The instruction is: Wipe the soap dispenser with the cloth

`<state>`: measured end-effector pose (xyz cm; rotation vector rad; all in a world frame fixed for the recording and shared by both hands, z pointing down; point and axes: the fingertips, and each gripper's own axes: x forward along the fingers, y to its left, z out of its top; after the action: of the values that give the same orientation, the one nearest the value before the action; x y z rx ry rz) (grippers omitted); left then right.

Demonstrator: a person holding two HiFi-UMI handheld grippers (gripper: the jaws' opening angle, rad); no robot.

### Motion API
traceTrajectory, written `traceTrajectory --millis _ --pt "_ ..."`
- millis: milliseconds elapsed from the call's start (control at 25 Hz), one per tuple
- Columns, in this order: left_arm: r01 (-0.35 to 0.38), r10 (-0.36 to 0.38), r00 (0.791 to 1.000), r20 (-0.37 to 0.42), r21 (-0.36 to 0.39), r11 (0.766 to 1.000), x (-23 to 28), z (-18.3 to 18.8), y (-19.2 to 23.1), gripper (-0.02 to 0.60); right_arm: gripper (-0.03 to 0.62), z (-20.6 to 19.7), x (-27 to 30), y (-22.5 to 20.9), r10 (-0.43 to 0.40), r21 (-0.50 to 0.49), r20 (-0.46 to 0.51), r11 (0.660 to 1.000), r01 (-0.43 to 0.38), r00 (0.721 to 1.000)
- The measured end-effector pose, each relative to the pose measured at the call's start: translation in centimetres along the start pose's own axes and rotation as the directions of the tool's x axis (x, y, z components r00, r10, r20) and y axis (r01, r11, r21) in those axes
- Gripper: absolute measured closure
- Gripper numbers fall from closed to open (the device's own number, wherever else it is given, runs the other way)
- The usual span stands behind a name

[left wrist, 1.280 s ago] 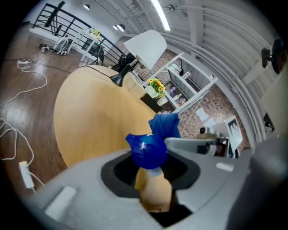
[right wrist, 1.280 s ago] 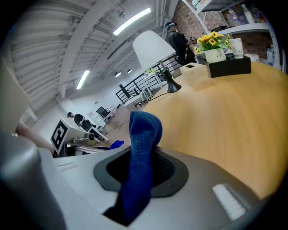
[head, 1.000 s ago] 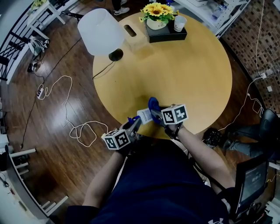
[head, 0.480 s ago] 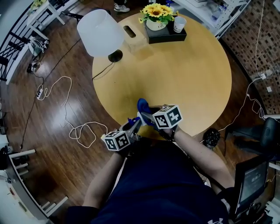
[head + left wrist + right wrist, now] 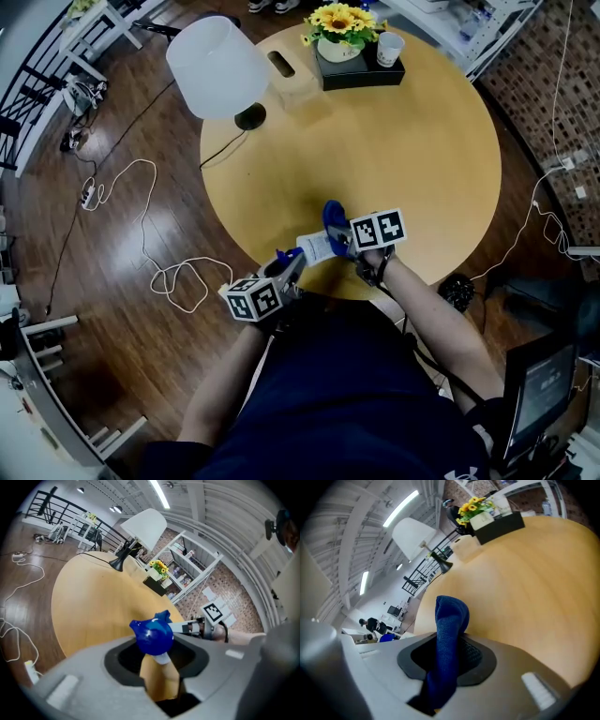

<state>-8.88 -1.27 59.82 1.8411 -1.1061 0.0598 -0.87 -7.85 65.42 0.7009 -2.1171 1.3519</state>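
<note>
Over table (image 5: 422, 141) edge, L gripper (image 5: 289, 267) pinches soap dispenser (image 5: 315, 247), R gripper (image 5: 345, 240) pinches cloth (image 5: 332, 219) beside it.

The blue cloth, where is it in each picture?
Head view: the blue fabric cloth sits just below centre.
Left gripper view: the cloth is small, mid-frame, peeking out behind the soap dispenser's blue pump top.
Right gripper view: the cloth is at centre, pinched between the jaws.
Shared landmark: the white lampshade, near the top of every view.
</note>
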Motion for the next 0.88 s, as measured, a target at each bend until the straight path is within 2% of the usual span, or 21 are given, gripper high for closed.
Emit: traceTrajectory --millis 120,240,360,480,560,600,640,680,720,760,800,840,880 --pt "0.0 0.0 1.0 -0.002 0.014 1.0 0.3 0.2 0.0 0.44 0.497 -0.2 -0.2 -3.0 -0.021 0.074 -0.011 0.997 0.022 1.0" --pt "-0.005 0.006 1.0 -0.01 0.038 0.999 0.4 0.4 -0.2 0.44 0.497 -0.7 -0.7 -4.5 -0.059 0.094 -0.013 0.994 0.06 0.998" --pt "-0.014 0.022 0.998 -0.062 0.132 0.991 0.8 0.7 -1.2 0.439 0.497 -0.7 -2.3 -4.0 -0.079 0.087 0.05 0.993 0.075 0.996" --pt "0.02 0.028 0.988 -0.154 0.303 0.953 2.1 1.8 -3.0 0.444 0.497 -1.1 -4.4 -2.8 -0.068 0.059 0.099 0.996 0.063 0.993" --pt "0.075 0.034 0.971 -0.239 0.433 0.898 3.3 2.4 -4.5 0.445 0.497 -1.9 -5.5 -2.7 -0.075 0.056 0.11 0.996 0.07 0.991" --pt "0.118 0.042 0.956 -0.292 0.51 0.852 3.9 2.6 -5.2 0.445 0.497 -2.3 -5.9 -2.9 -0.08 0.063 0.113 0.995 0.073 0.99" --pt "0.176 0.056 0.934 -0.352 0.594 0.785 4.4 2.4 -5.9 0.446 0.497 -2.7 -6.4 -3.0 -0.085 0.076 0.117 0.994 0.077 0.989" --pt "0.249 0.079 0.907 -0.414 0.678 0.692 4.8 2.0 -6.6 0.448 0.497 -3.1 -6.8 -3.3 -0.09 0.091 0.123 0.993 0.079 0.988" --pt "0.333 0.111 0.874 -0.473 0.749 0.573 5.1 1.4 -7.2 0.448 0.497 -3.5 -7.2 -3.5 -0.096 0.109 0.13 0.991 0.082 0.987" --pt "0.418 0.153 0.836 -0.527 0.793 0.443 5.3 0.5 -7.8 0.448 0.497 -3.8 -7.6 -3.8 -0.102 0.128 0.14 0.988 0.084 0.985" --pt "0.498 0.202 0.796 -0.57 0.807 0.316 5.3 -0.3 -8.3 0.449 0.497 -4.0 -8.0 -4.0 -0.109 0.147 0.152 0.985 0.087 0.982" --pt "0.567 0.254 0.758 -0.601 0.799 0.201 5.2 -1.1 -8.7 0.449 0.497 -4.2 -8.3 -4.3 -0.116 0.164 0.164 0.983 0.089 0.98" --pt "0.62 0.304 0.725 -0.618 0.778 0.102 5.1 -1.8 -8.9 0.451 0.497 -4.4 -8.6 -4.5 -0.121 0.177 0.174 0.98 0.09 0.977"
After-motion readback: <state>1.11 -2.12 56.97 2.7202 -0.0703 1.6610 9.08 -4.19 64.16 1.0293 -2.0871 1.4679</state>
